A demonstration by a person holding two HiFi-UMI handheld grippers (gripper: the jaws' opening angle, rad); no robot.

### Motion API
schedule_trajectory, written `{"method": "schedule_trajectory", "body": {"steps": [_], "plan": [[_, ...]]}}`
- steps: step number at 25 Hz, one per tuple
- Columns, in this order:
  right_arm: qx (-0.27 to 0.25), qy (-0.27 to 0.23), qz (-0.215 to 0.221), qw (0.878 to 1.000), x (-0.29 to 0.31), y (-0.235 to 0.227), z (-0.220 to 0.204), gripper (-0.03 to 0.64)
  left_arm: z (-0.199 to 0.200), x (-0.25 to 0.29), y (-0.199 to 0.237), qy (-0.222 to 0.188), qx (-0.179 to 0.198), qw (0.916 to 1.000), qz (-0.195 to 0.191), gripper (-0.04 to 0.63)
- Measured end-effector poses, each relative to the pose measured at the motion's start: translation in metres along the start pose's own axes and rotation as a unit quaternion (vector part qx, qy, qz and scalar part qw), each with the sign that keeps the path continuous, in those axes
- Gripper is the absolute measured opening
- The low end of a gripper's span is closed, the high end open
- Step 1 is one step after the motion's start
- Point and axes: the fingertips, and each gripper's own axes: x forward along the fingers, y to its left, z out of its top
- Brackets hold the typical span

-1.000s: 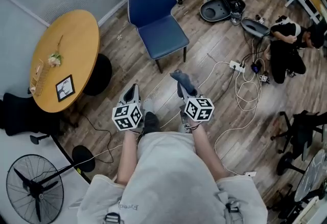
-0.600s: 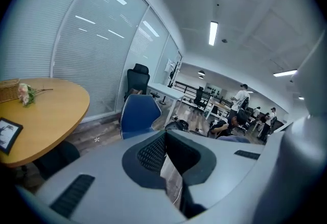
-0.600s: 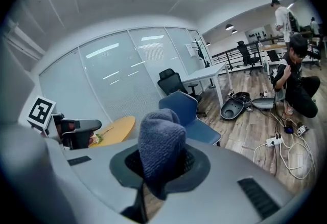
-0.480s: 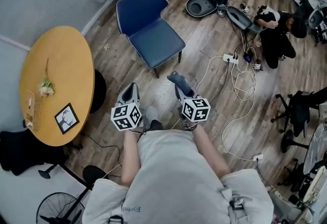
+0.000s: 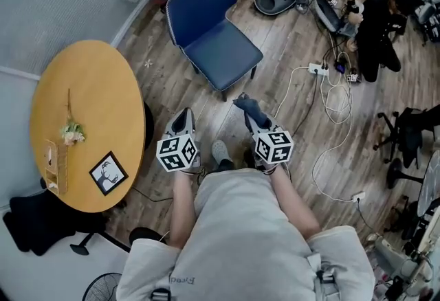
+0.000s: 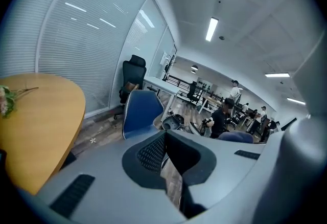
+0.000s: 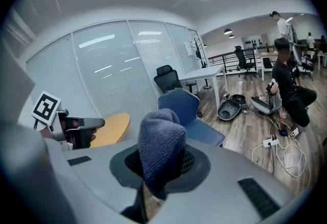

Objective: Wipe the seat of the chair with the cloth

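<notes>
The person stands short of the blue padded chair with metal legs (image 5: 221,52), so by my reading this is the approach step: the cloth is in hand and no wiping has begun. The right gripper (image 5: 256,121) has its jaws pinched on a dark blue-grey terry cloth (image 7: 161,149), which bunches up in a thick fold above the jaw tips and hangs a little below them. The left gripper (image 5: 183,117) has its jaws pressed together with nothing between them; only a sliver of floor shows through. The chair sits ahead of both sets of jaws, well apart from them, with bare wood-plank floor (image 5: 206,104) between; its seat faces the person and looks bare. A round yellow wooden worktop (image 5: 89,107) lies off to the left of the left jaws, out of the way. Next, I'd judge, the right jaws have to be carried forward and lowered until the hanging fold of cloth lies flat on the seat pad, then drawn across it in strokes. The empty left jaws could steady the backrest, since a light chair may slide under the push.
</notes>
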Motion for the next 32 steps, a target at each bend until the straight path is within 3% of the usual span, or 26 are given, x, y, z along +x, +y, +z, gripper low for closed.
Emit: {"method": "schedule_trajectory", "body": {"steps": [4, 11, 22, 32], "plan": [[0.008, -0.006, -0.012, 1.0, 0.009, -0.008, 0.007, 0.054, 0.005, 0.007, 0.004, -0.002, 0.0, 1.0, -0.004, 0.026], [0.006, 0.002, 0.004, 1.0, 0.056, -0.011, 0.022, 0.054, 0.02, 0.03, 0.022, -0.003, 0.004, 1.0, 0.008, 0.026], [0.012, -0.013, 0.035, 0.999, 0.153, -0.056, 0.126, 0.054, 0.104, 0.135, 0.033, 0.002, 0.029, 0.9994, 0.019, 0.026], [0.049, 0.002, 0.036, 0.998, 0.202, -0.126, 0.167, 0.054, 0.135, 0.215, 0.031, 0.021, 0.035, 0.9977, 0.053, 0.028]]}}
